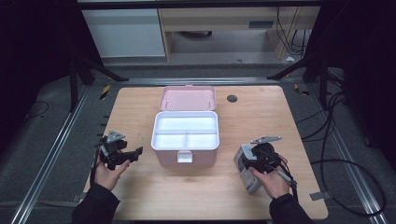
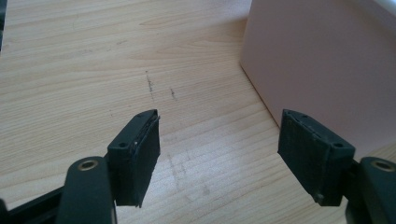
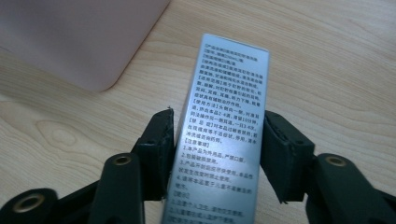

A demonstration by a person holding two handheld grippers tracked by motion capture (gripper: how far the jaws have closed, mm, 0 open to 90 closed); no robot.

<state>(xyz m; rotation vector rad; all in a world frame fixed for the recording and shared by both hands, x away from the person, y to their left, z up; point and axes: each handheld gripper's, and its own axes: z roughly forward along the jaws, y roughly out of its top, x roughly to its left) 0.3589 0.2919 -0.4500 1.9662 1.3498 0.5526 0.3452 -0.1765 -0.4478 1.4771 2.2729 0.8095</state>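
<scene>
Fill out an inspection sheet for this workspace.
Surface: wooden table, faint scuff marks.
Job's things: silver printed carton between the right gripper's pads; pink box, lid open, white tray inside bare.
Clutter: nothing seen.
Grippers: left gripper open, beside the box's side wall; right gripper pressing the carton's sides.
Cables: black cables on the floor at right.
Surroundings: dark frame, pale cabinets behind.

Table [image 1: 140, 100] evenly lit; surroundings dark; gripper views soft, slightly blurred
</scene>
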